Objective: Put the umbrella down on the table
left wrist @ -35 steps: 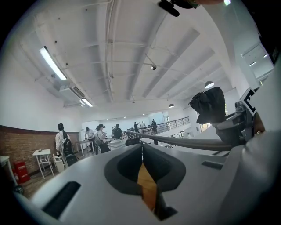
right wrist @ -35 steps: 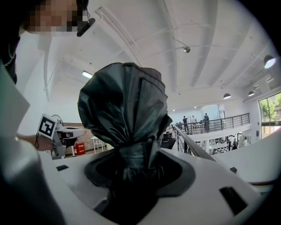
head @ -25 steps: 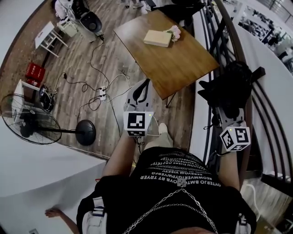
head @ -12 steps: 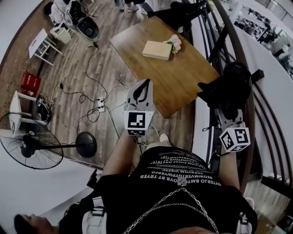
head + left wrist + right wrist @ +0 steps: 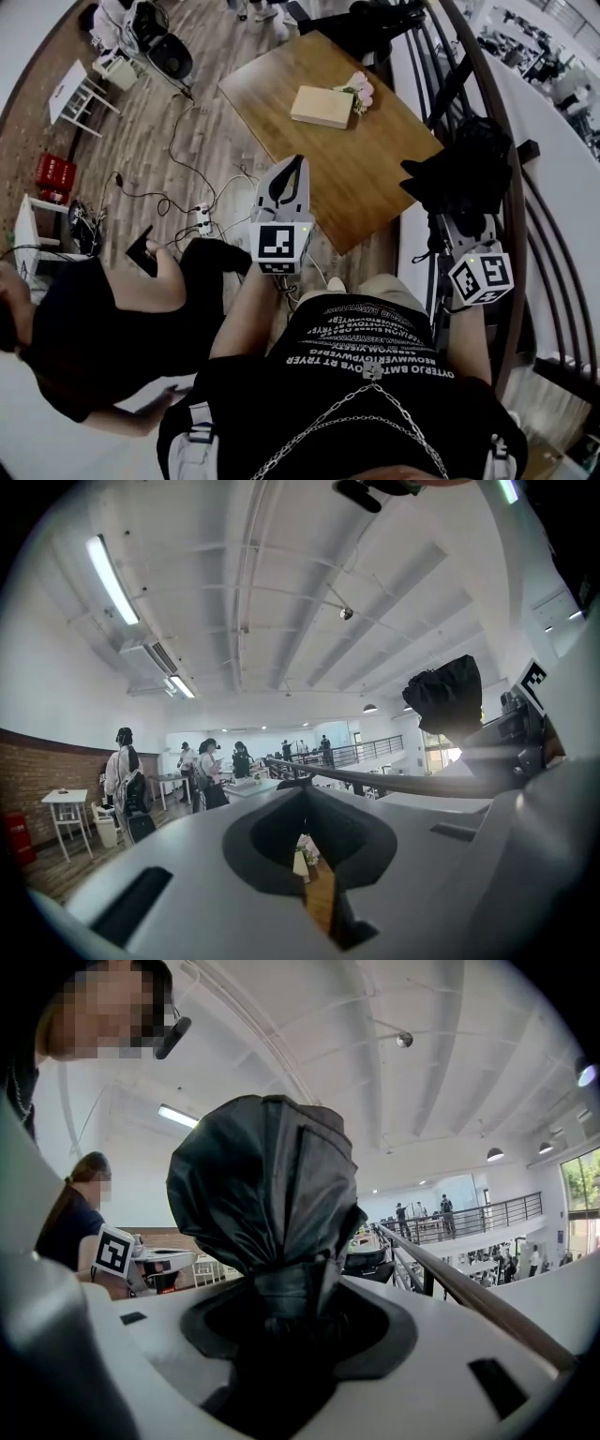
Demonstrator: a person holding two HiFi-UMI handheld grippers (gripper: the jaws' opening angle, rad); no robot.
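The umbrella (image 5: 469, 169) is not yet down: bunched and black, it sits clamped in the right tongs (image 5: 461, 223) at 2 o'clock, in the air off the tabletop (image 5: 366, 178). The left tongs (image 5: 289, 178), at 12 o'clock, are narrowed together and empty. Carrying it over and setting it down remain.

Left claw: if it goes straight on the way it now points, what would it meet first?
Probably the box on the table, seen straight ahead through the left claw, with flowers beside it. Height is unclear: it may touch the table first.
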